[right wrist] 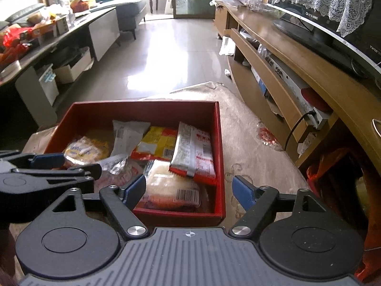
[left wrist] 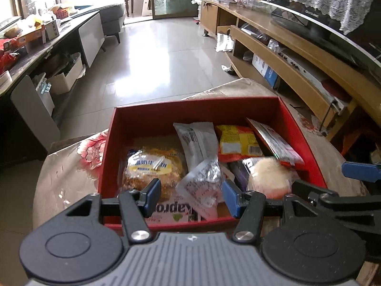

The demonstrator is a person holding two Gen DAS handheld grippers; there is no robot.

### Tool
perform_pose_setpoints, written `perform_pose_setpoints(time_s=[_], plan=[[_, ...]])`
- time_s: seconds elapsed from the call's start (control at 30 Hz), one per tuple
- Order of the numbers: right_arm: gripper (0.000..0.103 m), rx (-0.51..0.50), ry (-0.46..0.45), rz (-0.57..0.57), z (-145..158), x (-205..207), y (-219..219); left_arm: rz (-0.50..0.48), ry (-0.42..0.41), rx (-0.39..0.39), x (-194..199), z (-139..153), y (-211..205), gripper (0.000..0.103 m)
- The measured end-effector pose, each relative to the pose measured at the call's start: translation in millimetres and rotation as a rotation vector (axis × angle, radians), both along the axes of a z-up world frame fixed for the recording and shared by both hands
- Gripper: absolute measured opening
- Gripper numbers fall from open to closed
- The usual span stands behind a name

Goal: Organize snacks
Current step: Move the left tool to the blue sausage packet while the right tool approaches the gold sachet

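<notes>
**Both grippers spread above a red box of snacks**

The left gripper (left wrist: 191, 196) hangs over the near rim of the red box (left wrist: 108, 152), its blue fingers apart with nothing between them, just above a crinkled silver wrapper (left wrist: 202, 178). The right gripper (right wrist: 189, 191) also stands wide apart and empty, straddling the box's near right corner. Inside the box lie a yellow-labelled bread pack (left wrist: 151, 166), a pale round bun in clear wrap (right wrist: 171, 188), a grey sachet (left wrist: 197, 140), a yellow-and-red bag (right wrist: 158, 145) and a red-and-white packet (right wrist: 195, 152) leaning on the right wall. The box rests on a desk (right wrist: 250, 143) under a floral cloth. Beyond stretch the tiled floor (left wrist: 166, 54) and a wooden TV cabinet (right wrist: 297, 54).
</notes>
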State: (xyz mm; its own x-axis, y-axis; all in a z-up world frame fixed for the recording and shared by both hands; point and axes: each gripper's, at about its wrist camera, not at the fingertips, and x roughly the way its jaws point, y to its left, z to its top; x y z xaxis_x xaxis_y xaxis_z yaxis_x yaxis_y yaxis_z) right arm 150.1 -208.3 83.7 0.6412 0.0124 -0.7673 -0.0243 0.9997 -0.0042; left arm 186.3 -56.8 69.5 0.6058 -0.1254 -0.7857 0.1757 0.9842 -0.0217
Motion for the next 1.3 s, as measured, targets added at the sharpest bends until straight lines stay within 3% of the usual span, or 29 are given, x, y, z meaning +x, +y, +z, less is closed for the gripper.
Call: perform_pose_setpoints(time_s=[0.3, 0.67, 0.97, 1.17, 1.3], plan=[[0.084, -0.048, 0.054, 0.102, -10, -37, 14, -0.066, 0.062, -0.014, -33, -13, 12, 0.057], [0.084, -0.069, 0.179, 0.168, -36, -73, 22, -0.189, 0.231, -0.045, -33, -61, 14, 0.057], [0.085, -0.039, 0.227, 0.179, -48, -75, 16, -0.259, 0.233, -0.016, -24, -67, 8, 0.07], [0.085, -0.017, 0.236, 0.194, -49, -77, 14, -0.33, 0.228, 0.077, -27, -80, 6, 0.082], [0.085, -0.018, 0.252, 0.193, -52, -78, 12, -0.346, 0.221, 0.079, -32, -81, 5, 0.083]])
